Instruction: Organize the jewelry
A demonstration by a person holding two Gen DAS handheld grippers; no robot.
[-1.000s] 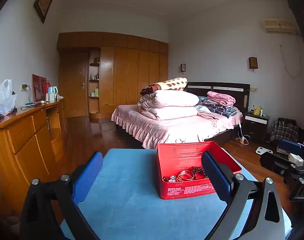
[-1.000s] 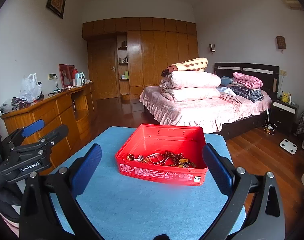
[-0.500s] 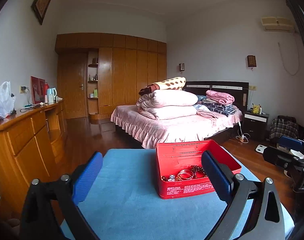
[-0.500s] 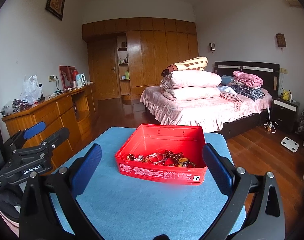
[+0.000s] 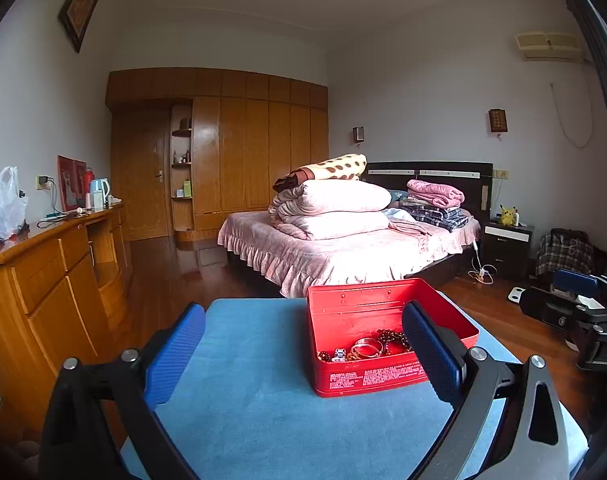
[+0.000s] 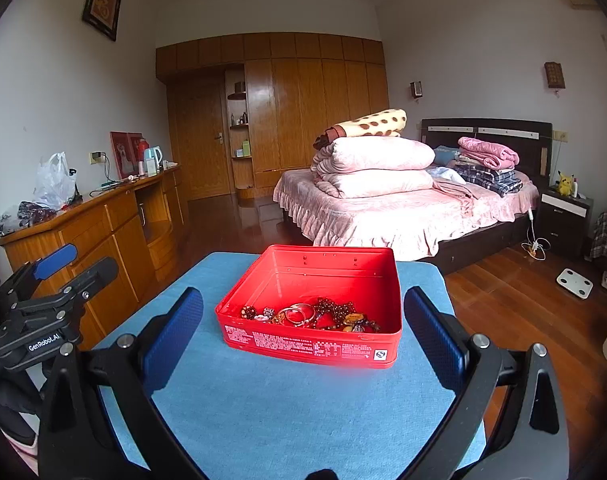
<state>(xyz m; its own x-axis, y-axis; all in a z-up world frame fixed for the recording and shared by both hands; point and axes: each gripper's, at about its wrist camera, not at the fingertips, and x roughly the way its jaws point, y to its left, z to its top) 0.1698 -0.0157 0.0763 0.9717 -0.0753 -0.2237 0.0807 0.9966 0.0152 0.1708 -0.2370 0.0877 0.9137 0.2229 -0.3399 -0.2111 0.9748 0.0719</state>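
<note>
We see a bedroom with a wooden wardrobe (image 6: 303, 120) along the far wall and a bed (image 6: 403, 216) to the right, pink quilts (image 6: 375, 168) stacked on it under a spotted blanket (image 6: 367, 124). A wooden sideboard (image 6: 103, 232) runs down the left wall, carrying a white bag (image 6: 55, 180) and a kettle (image 6: 153, 158). In front of us lies the surface (image 6: 283, 408), covered in blue cloth. On it, toward the far side, sits an open red tin (image 6: 315, 344), its printed front wall facing us. The jewelry (image 6: 311, 314) lies inside the tin, heaped against that near wall: rings of metal, dark beads and a few amber pieces, tangled so that we cannot tell single items apart. In the right wrist view the right hand-held gripper (image 6: 303, 324) hangs above the near part of the surface with its blue pads wide apart, the tin framed between them and nothing touched. In the left wrist view the left hand-held gripper (image 5: 303, 344) also stands spread wide, holding nothing; the tin (image 5: 383, 344) lies right of centre there, partly behind the right-side pad (image 5: 431, 356). Each hand-held gripper shows in the other's view, out past the edge of the surface: the left one (image 6: 43, 300) at the left edge, the right one (image 5: 575, 304) at the right edge. A white scale (image 6: 574, 283) lies on the wooden floor (image 6: 503, 304) right of the surface.
</note>
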